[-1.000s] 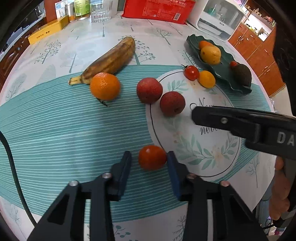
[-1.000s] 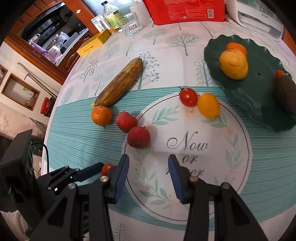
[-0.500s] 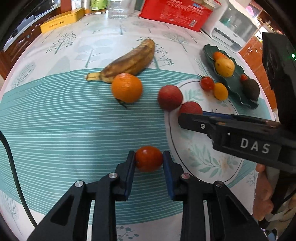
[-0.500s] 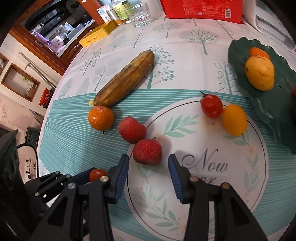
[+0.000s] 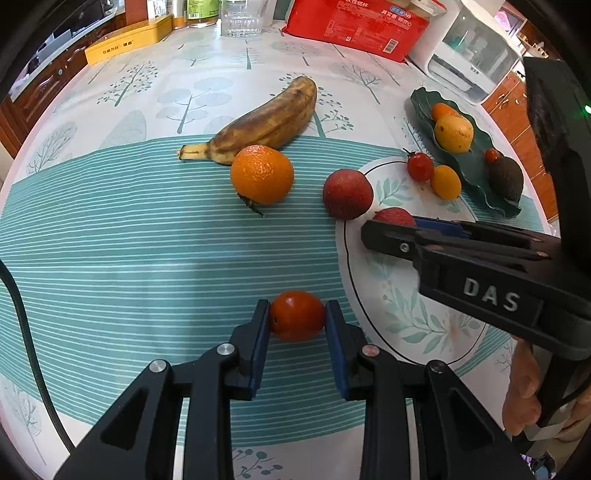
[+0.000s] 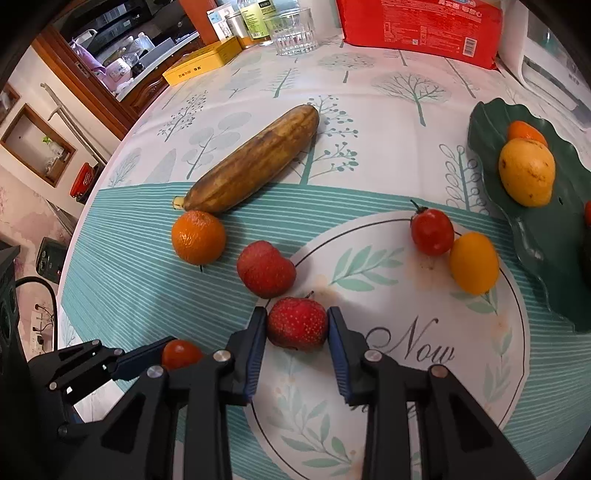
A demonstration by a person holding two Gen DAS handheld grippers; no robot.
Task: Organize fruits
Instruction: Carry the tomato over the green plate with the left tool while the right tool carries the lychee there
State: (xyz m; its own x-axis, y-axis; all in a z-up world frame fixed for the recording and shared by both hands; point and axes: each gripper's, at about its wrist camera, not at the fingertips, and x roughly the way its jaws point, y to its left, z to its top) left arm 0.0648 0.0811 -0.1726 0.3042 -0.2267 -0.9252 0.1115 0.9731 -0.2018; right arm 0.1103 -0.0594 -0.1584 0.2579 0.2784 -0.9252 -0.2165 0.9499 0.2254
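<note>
My left gripper [image 5: 297, 317] is clenched on a small red tomato [image 5: 297, 315]; both blue pads press its sides, and it sits on the striped teal band of the desk [image 5: 129, 258] covering. My right gripper [image 6: 297, 325] has just been closing around a red lychee [image 6: 297, 324], and its pads now touch that fruit on both sides, at the edge of the round leaf-wreath print. From the left wrist view, the right gripper body reads "DAS" in white letters.

A second lychee [image 6: 265, 274] lies just beside the held one, up and to the left. An orange [image 6: 198, 237] rests against the stem end of a brown, overripe banana [image 6: 255, 162]. A stemmed cherry tomato [image 6: 431, 232] touches a small yellow fruit [image 6: 473, 262] inside the printed circle, where the script reads "Now"; the words below it are hidden by the gripper.

The dark green leaf-shaped dish [image 6: 491, 125] at the right carries a yellow fruit [image 6: 526, 177] with an orange fruit [image 6: 524, 131] behind it; the left wrist view also shows an avocado [image 5: 506, 177] on it.

At the far edge stand a red packet [image 6: 417, 26] with a barcode, a clear ribbed glass [image 6: 293, 31] and a yellow box [image 6: 201, 61]; their lettering is too small to read.
</note>
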